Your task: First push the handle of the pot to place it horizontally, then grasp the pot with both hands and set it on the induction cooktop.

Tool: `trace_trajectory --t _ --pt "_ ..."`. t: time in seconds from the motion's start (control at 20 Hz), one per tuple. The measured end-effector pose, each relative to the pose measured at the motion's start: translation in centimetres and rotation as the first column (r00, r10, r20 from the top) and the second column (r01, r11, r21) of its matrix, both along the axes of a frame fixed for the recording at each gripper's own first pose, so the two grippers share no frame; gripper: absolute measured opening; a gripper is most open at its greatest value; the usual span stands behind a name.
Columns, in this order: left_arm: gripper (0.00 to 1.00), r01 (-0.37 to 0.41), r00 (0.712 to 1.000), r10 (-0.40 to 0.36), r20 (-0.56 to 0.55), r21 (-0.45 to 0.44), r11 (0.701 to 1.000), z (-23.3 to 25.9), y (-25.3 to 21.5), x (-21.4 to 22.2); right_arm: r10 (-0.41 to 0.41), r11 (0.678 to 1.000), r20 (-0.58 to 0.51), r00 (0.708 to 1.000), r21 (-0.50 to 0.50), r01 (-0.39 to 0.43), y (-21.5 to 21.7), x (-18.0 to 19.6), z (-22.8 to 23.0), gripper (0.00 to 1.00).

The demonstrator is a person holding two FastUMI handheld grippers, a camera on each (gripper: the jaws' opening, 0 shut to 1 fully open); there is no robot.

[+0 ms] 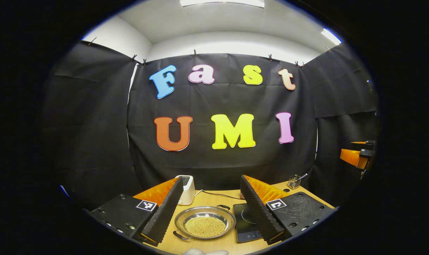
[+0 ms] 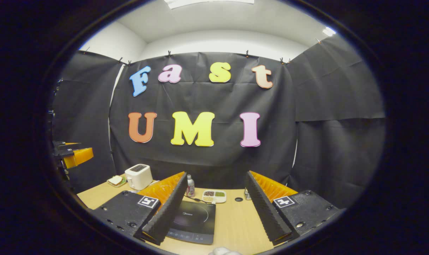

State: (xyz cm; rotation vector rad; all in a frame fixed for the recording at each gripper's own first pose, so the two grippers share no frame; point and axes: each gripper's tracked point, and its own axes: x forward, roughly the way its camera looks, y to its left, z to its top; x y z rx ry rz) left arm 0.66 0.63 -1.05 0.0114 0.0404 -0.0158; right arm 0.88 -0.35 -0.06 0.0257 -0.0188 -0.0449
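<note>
Table (image 1: 214,248) bears pot (image 1: 205,222), shallow, full of small golden beads, just left of cooktop (image 1: 248,222), not on it. Pot handles at 1 and 7 o'clock, long axis slanted. Tray (image 2: 214,196) at cooktop's 12 o'clock holds dark, green fillings. Left gripper (image 1: 210,209) raised above pot, fingers spread, empty. Right gripper (image 2: 214,209) above cooktop, fingers spread, empty.

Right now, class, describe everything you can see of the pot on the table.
The pot is a shallow, round, shiny metal pan, apparently steel, holding a heap of small golden beads. Dark loop handles sit at its near-left and far-right rim. It rests flat on the wooden table, beside the induction cooktop. Nothing grips it.
</note>
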Motion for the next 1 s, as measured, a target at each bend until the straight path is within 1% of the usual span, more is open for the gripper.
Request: trace_trajectory --t 0.2,0.25,0.3,0.35,0.4,0.45,0.55,0.6,0.65,0.75,0.8,0.9,0.95,1.0 --pt "0.96 -0.010 1.000 0.010 -0.017 0.009 1.000 -0.7 0.8 0.4 -0.005 1.000 0.001 1.000 0.001 0.005 0.0 0.4 0.0 1.00" --pt "0.86 -0.014 1.000 0.014 -0.026 0.013 1.000 -1.1 1.1 0.5 -0.004 1.000 -0.001 1.000 0.002 0.004 0.0 0.5 -0.1 1.00" --pt "0.90 -0.009 0.999 0.009 -0.037 0.016 1.000 -1.3 1.3 0.6 -0.003 1.000 -0.004 1.000 0.003 0.003 0.1 0.6 -0.2 1.00" --pt "0.75 -0.008 0.999 0.009 -0.043 0.018 1.000 -1.6 1.3 0.7 -0.003 1.000 -0.007 1.000 0.004 0.003 0.1 0.7 -0.4 1.00" --pt "0.72 0.002 0.999 -0.001 -0.050 0.021 1.000 -1.8 1.3 0.8 -0.002 1.000 -0.010 1.000 0.004 0.002 0.1 0.9 -0.5 1.00" --pt "0.58 0.011 0.998 -0.010 -0.058 0.022 1.000 -2.1 1.3 0.9 0.001 1.000 -0.014 1.000 0.005 0.000 0.2 1.0 -0.7 1.00" --pt "0.39 0.045 0.995 -0.045 -0.087 0.000 0.999 -3.0 0.9 1.2 0.005 1.000 -0.020 1.000 0.001 -0.005 0.5 1.3 -1.0 1.00" --pt "0.24 0.064 0.992 -0.065 -0.105 -0.013 0.998 -3.5 0.8 1.3 0.006 1.000 -0.023 1.000 -0.002 -0.007 0.5 1.5 -1.1 1.00" --pt "0.17 0.075 0.989 -0.077 -0.125 -0.023 0.997 -3.9 1.0 1.6 0.008 1.000 -0.025 1.000 -0.002 -0.008 0.5 1.6 -1.2 1.00" --pt "0.05 0.104 0.980 -0.111 -0.167 -0.052 0.993 -5.1 1.1 1.9 0.010 1.000 -0.032 0.999 0.002 -0.010 0.5 1.8 -1.6 1.00" --pt "0.01 0.128 0.972 -0.139 -0.191 -0.067 0.989 -5.9 0.8 1.9 0.010 1.000 -0.038 0.999 0.006 -0.009 0.5 2.0 -1.8 1.00" --pt "0.04 0.155 0.954 -0.170 -0.246 -0.081 0.985 -7.9 1.0 2.3 0.006 1.000 -0.049 0.999 0.011 -0.006 0.3 2.2 -2.4 1.00" --pt "0.00 0.163 0.943 -0.182 -0.279 -0.089 0.983 -8.7 1.4 2.5 0.006 1.000 -0.055 0.998 0.013 -0.005 0.1 2.3 -2.7 1.00" --pt "0.00 0.171 0.933 -0.191 -0.305 -0.089 0.981 -9.5 1.5 2.4 0.004 1.000 -0.060 0.998 0.015 -0.003 0.0 2.3 -3.0 1.00"
